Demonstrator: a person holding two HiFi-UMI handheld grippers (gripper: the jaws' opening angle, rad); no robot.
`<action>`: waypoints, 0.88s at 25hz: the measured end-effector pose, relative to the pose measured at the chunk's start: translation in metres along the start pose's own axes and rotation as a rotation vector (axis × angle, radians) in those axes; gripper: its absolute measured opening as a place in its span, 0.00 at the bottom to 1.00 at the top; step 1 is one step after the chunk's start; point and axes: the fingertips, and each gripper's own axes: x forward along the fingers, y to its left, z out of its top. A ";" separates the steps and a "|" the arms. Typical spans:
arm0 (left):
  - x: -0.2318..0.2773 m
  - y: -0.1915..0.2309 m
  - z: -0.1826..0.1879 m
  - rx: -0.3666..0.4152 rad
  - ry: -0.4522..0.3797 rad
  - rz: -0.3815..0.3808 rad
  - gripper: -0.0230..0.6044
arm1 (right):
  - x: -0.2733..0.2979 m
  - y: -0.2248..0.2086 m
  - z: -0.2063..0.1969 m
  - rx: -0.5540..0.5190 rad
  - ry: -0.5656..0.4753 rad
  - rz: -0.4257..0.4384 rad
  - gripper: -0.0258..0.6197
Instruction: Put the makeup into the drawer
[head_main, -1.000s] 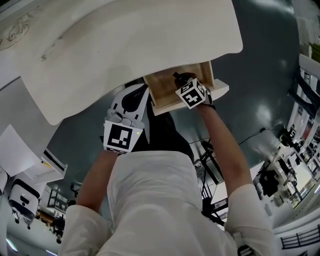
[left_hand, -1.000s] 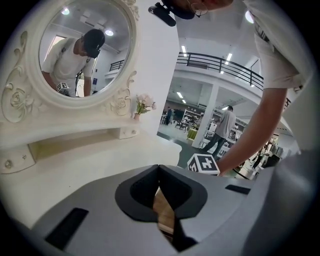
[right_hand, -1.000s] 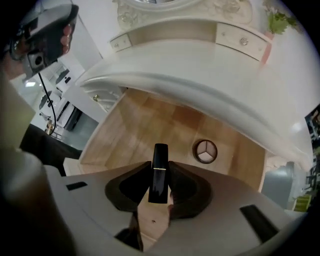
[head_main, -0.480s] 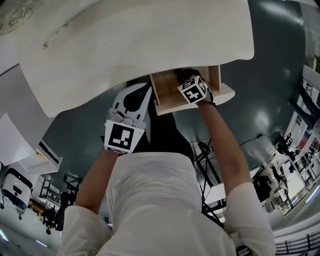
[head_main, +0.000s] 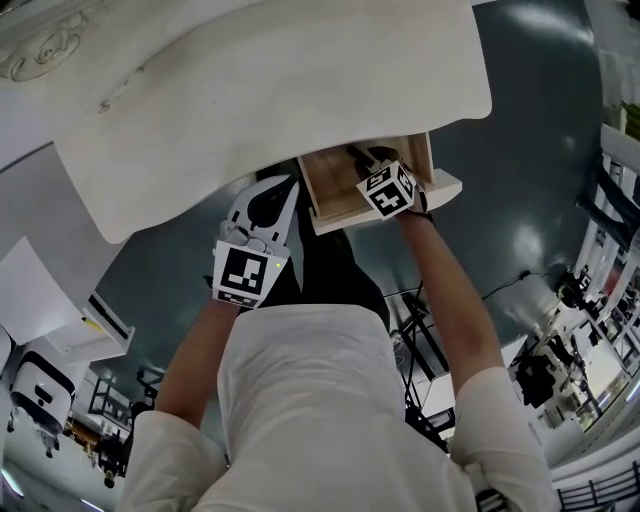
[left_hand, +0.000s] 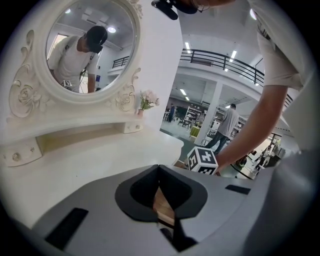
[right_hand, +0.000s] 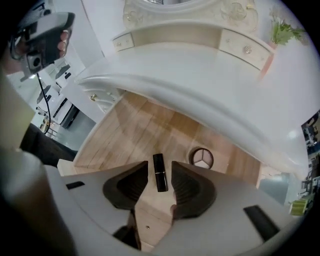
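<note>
1. Right gripper view: a slim black lipstick (right_hand: 160, 173) is seen lying flat on the wooden floor of the open drawer (right_hand: 125, 130), just beside a round compact (right_hand: 202, 158) that is already resting there.
2. The jaws of the right gripper (right_hand: 160, 166) have just been opening and are now spread wide. The lipstick lies between them, but neither pad is pressed on it, so it is judged to be released.
3. The jaws of the left gripper (left_hand: 159, 167) are brought together at the tips, and nothing is held between them. In the head view it is held just left of the drawer, below the edge of the white dressing table (head_main: 250, 90).
4. The lipstick is judged to be light and rigid, with a smooth, glossy casing that can slip or roll. If it is moved again, it is best taken across the middle of the barrel, with the jaws square to its length and only modest pressure applied.
5. The compact is judged to be light but breakable inside, so it is best taken at its rim.
</note>
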 end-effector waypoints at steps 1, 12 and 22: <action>-0.002 -0.001 0.002 0.002 -0.001 -0.006 0.06 | -0.008 -0.001 0.002 0.012 -0.015 -0.010 0.27; -0.017 -0.009 0.047 0.090 -0.046 -0.057 0.06 | -0.108 -0.007 0.034 0.173 -0.243 -0.133 0.18; -0.031 -0.011 0.090 0.173 -0.092 -0.152 0.06 | -0.198 -0.011 0.053 0.318 -0.425 -0.281 0.10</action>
